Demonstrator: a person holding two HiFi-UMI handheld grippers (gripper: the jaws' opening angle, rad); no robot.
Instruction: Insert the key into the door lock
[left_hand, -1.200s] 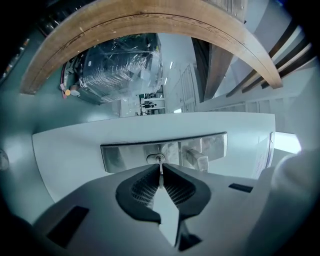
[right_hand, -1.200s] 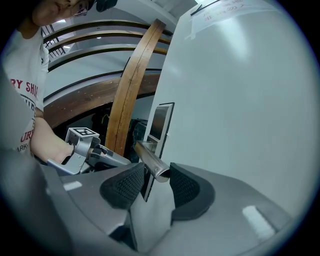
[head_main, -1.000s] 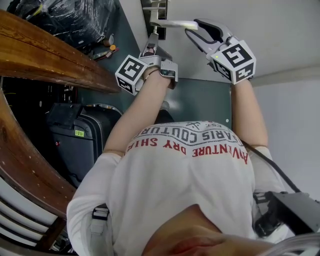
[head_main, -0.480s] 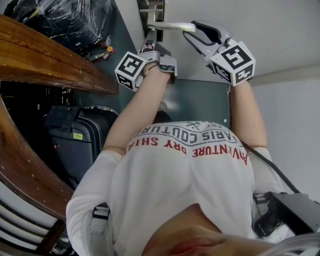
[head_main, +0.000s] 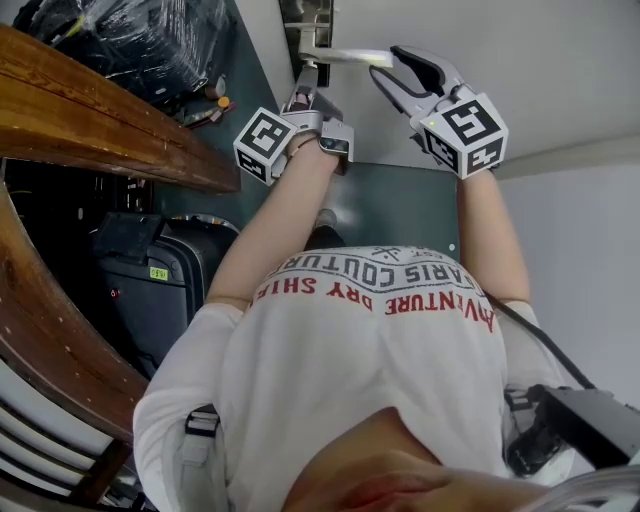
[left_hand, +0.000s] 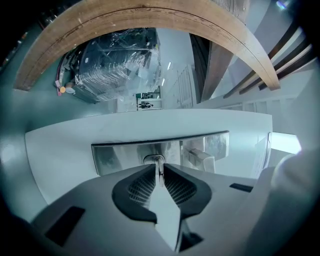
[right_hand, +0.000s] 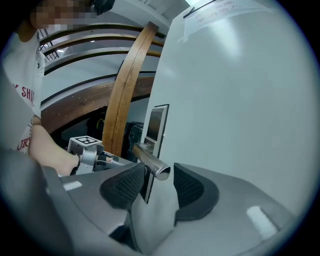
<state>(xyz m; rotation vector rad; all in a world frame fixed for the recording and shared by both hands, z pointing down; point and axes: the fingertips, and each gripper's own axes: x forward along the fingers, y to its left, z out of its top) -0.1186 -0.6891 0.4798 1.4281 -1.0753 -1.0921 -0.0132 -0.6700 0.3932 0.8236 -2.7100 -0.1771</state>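
Observation:
On the white door (head_main: 480, 60), a steel lock plate (head_main: 310, 25) carries a lever handle (head_main: 345, 57). My left gripper (head_main: 303, 88) is just below the plate. In the left gripper view it (left_hand: 159, 170) is shut on a thin metal key (left_hand: 159, 175), and the key's tip is at the keyhole (left_hand: 156, 160) in the plate (left_hand: 115, 156). My right gripper (head_main: 385, 65) stands open. The free end of the handle (right_hand: 159, 171) lies between its pads (right_hand: 189, 184), with a narrow gap on the right side.
A curved wooden rail (head_main: 110, 130) runs along the left, with wrapped dark luggage (head_main: 130, 35) beyond it and a black suitcase (head_main: 150, 280) on the floor. The door edge and the dark green floor (head_main: 400, 200) lie below the grippers.

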